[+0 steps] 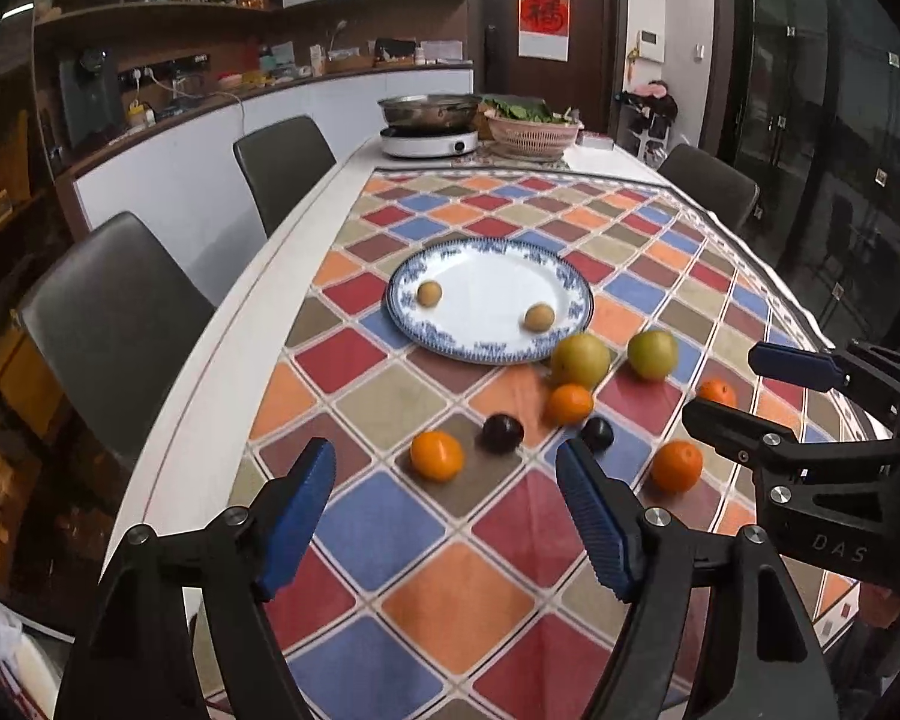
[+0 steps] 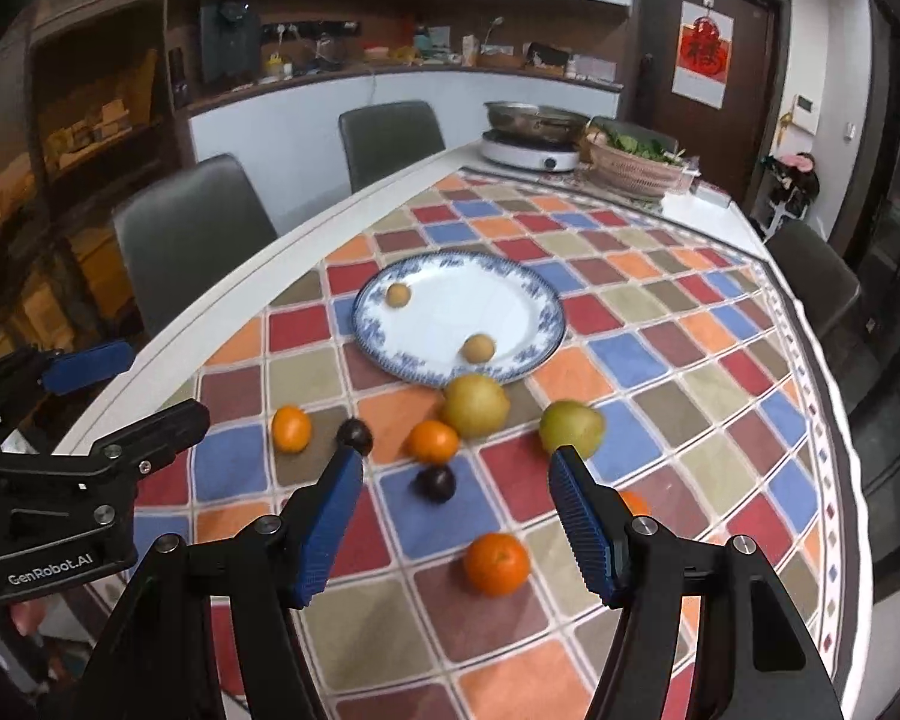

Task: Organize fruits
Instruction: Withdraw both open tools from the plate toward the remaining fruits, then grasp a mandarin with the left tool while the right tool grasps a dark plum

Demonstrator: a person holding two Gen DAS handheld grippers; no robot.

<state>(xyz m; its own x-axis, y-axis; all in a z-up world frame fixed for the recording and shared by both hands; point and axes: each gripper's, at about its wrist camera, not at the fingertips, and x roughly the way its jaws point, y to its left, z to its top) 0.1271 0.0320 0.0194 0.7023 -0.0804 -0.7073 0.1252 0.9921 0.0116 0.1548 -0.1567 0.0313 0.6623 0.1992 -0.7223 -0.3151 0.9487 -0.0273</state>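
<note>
A blue-rimmed white plate (image 1: 492, 276) (image 2: 468, 306) on the checked tablecloth holds two small brown fruits (image 1: 429, 294) (image 1: 539, 318). In front of it lie two yellow-green pears (image 1: 581, 360) (image 1: 652, 355), several oranges (image 1: 437, 456) (image 2: 497, 563) and two dark plums (image 1: 503, 433) (image 2: 437, 483). My left gripper (image 1: 444, 450) (image 2: 167, 383) hovers open over the nearest orange, holding nothing. To its right, my right gripper (image 2: 455, 456) (image 1: 720, 381) is open above the fruit pile, its jaws empty. One orange (image 2: 633, 501) is partly hidden behind its right finger.
At the table's far end stand an induction cooker with a steel pot (image 1: 429, 141) and a pink basket of greens (image 1: 534, 132). Grey chairs (image 1: 285, 165) (image 1: 114, 324) line the left side; another chair (image 1: 711, 183) is at the right. The white table edge (image 1: 210, 420) runs left of the cloth.
</note>
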